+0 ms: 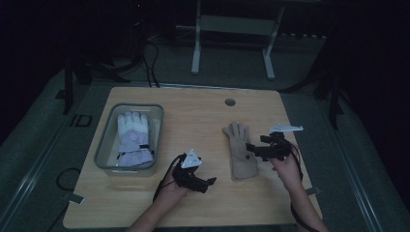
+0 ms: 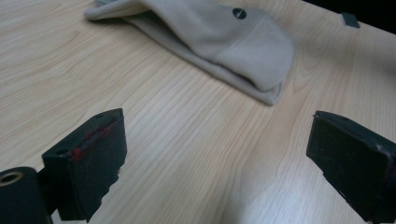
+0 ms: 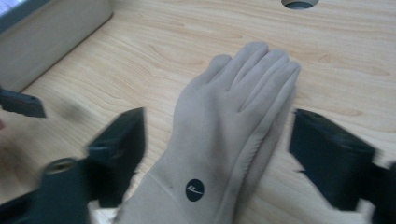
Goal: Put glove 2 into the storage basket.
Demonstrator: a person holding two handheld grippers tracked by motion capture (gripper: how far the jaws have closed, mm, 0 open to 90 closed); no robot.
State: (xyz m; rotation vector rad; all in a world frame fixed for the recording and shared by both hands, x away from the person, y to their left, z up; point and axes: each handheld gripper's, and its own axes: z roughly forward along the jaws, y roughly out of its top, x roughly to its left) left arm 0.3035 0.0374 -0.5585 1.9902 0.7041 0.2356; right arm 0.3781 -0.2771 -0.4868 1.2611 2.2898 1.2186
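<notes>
Two grippers over the wooden table. Right gripper, centre right of the high view, jaws spread wide, straddling the beige glove at palm level; whether the jaws touch the fabric hard to tell, picture soft there. In the right gripper view, same glove between the jaws, flat, fingers toward the top of the frame, round dark logo near the cuff at bottom centre. Left gripper, lower centre of the high view, jaws wide apart, holding nothing, aimed toward the glove's cuff. In the left gripper view, bare wood between the jaws, glove at top centre, well clear. Further out, clear bin at centre left of the high view, white and lilac glove lying inside. Round cable hole near the table's upper edge.
</notes>
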